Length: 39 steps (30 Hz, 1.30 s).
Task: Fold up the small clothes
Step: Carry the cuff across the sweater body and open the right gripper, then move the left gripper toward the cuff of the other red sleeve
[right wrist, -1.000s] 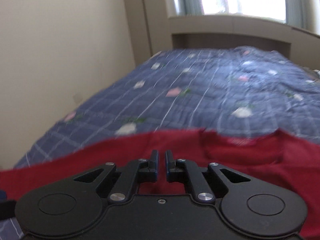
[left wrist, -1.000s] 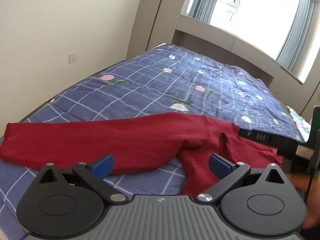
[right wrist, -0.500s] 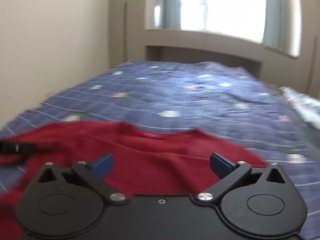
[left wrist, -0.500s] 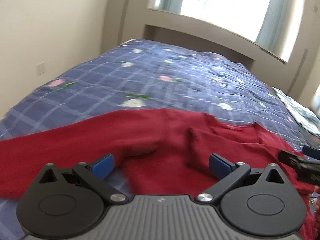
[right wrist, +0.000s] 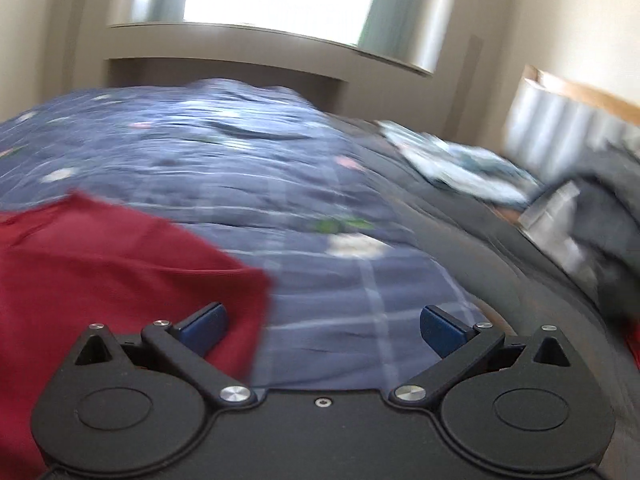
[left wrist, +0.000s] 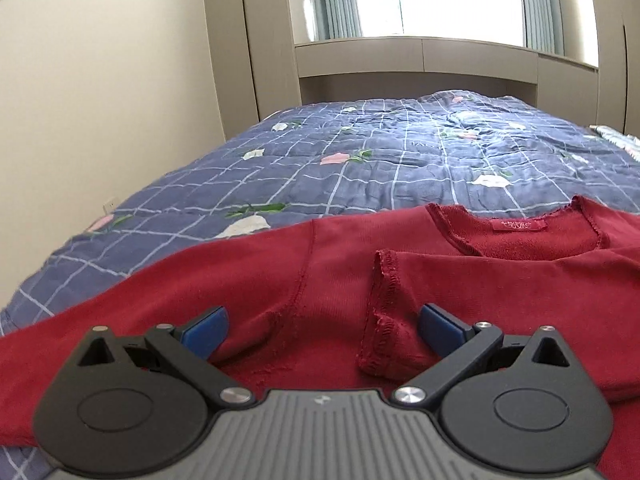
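Left wrist view: your left gripper hangs over a red sweater spread on the blue checked quilt, blue fingers spread wide, a folded-over sleeve cuff lying between them, unpinched; the neckline and label lie ahead of the right finger. Right wrist view, blurred: your right gripper also stands spread, the sweater's edge by its left finger, bare quilt between. No containers show; light clothes lie far right.
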{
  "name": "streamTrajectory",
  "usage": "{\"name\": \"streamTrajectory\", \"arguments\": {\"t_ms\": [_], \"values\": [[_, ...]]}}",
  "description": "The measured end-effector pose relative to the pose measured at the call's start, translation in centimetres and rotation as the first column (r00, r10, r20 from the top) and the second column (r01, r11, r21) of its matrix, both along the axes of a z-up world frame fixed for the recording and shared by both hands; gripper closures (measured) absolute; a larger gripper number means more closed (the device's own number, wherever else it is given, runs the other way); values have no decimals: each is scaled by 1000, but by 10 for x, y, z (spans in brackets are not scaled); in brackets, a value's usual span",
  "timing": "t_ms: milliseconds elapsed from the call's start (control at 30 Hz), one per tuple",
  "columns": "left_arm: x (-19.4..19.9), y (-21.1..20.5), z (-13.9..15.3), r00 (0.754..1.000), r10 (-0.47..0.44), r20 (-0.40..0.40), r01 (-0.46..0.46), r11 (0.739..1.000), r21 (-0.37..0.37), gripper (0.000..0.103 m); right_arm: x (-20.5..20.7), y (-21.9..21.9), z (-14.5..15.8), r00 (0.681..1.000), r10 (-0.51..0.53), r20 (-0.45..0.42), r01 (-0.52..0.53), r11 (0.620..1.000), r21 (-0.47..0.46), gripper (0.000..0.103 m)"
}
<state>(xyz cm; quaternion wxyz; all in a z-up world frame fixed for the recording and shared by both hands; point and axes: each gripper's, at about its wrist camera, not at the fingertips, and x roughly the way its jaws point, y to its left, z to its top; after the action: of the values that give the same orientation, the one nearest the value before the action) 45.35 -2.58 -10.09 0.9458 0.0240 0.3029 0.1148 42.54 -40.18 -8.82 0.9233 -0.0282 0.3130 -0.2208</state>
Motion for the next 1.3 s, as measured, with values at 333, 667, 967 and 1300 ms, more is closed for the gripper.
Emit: {"name": "streamTrajectory", "arguments": {"t_ms": [333,667,967,1300], "values": [[1,9,0,1000,-3,-2,3,999,-32,0,-87,55,26,981,188,38,-180,971,-154,1],[0,13,-1,1000,-6,4,6,998,-56,0,-90,133,-12,953,294,-70,-294,849,-439,1],[0,13,0,1000,-7,5,8,998,-59,0,-91,84,0,990,-39,136,86,928,-362,1],[0,14,-1,1000,-9,6,9,998,-59,0,-97,100,-18,999,-42,-1,37,908,-418,1]]}}
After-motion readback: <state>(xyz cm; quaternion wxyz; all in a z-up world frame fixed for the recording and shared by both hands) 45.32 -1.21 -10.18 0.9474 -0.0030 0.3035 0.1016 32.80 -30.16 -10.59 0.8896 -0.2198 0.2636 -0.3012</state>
